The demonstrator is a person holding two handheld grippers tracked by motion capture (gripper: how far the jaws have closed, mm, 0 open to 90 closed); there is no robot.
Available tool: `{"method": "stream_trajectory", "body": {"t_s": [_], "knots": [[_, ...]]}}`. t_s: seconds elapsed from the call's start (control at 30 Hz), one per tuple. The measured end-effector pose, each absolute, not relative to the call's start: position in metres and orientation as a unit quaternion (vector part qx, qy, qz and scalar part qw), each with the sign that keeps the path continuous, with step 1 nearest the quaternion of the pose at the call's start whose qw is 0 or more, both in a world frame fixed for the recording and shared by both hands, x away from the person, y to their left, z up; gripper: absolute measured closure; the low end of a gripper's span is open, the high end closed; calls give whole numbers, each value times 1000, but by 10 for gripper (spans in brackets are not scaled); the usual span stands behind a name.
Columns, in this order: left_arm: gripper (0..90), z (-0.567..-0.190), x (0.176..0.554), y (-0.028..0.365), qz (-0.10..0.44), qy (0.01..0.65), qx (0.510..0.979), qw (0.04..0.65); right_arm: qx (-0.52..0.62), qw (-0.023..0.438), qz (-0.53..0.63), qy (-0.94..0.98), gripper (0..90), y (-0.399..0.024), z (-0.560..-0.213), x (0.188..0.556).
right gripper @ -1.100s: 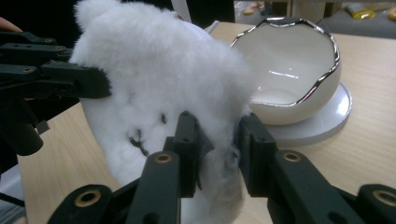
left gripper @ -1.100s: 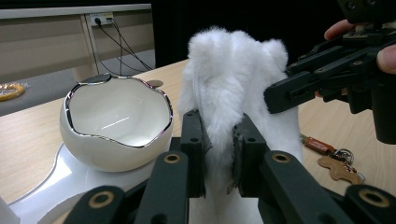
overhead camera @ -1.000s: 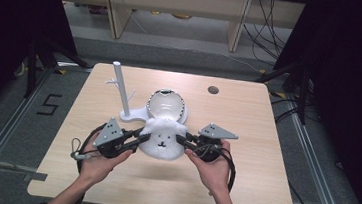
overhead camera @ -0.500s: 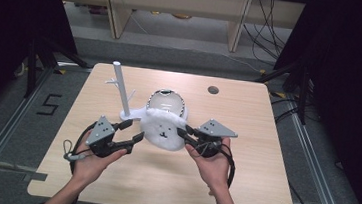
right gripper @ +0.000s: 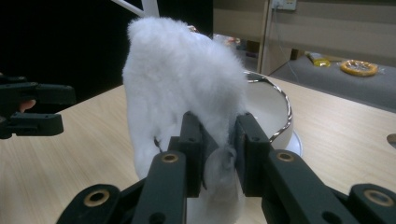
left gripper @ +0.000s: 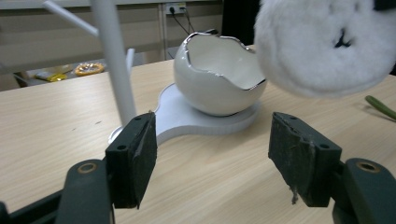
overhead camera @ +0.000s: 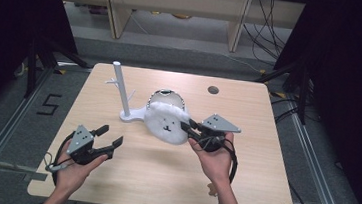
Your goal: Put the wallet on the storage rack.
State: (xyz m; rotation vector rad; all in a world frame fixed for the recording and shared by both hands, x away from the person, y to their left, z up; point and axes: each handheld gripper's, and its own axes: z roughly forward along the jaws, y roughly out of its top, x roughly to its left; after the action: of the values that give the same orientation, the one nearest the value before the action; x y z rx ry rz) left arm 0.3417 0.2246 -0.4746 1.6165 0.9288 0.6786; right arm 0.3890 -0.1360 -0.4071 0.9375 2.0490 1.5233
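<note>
Fluffy toy lifted in 1 gripper, not yet set down

The right gripper (overhead camera: 192, 127) had its 2 jaws clamped on the edge of the white plush toy (overhead camera: 167, 124), which hung clear of the table (overhead camera: 161, 180) just in front of the egg-shaped bowl (left gripper: 217, 74) on its white stand (overhead camera: 124, 110). The left gripper (overhead camera: 111, 136) sat well apart near the table's front left, jaws wide and empty. The pick-up looked done; judging by how it lay, placing the toy, perhaps into the bowl, was left

White stand (overhead camera: 118, 90), eggshell bowl (left gripper: 219, 77)
</note>
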Motion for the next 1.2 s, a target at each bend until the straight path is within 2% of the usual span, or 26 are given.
{"method": "stream_trajectory", "body": {"t_s": [0.03,0.07,0.1,0.13,0.37,1.0,1.2], "knots": [[320,-477,341,227,289,394,680,547,333,217,546,738,761,-137,-406,390],[320,-479,340,229,291,396,679,545,341,205,550,734,761,-136,-406,390],[321,-482,338,233,294,400,675,546,333,222,548,735,761,-137,-405,391],[323,-484,338,234,294,400,670,552,339,210,553,732,761,-137,-404,391],[327,-493,332,245,307,416,657,549,336,221,552,731,760,-137,-401,398],[330,-500,332,247,303,423,658,544,335,241,544,730,759,-135,-381,426],[330,-501,332,248,304,424,657,544,351,230,537,732,759,-131,-381,434]]}}
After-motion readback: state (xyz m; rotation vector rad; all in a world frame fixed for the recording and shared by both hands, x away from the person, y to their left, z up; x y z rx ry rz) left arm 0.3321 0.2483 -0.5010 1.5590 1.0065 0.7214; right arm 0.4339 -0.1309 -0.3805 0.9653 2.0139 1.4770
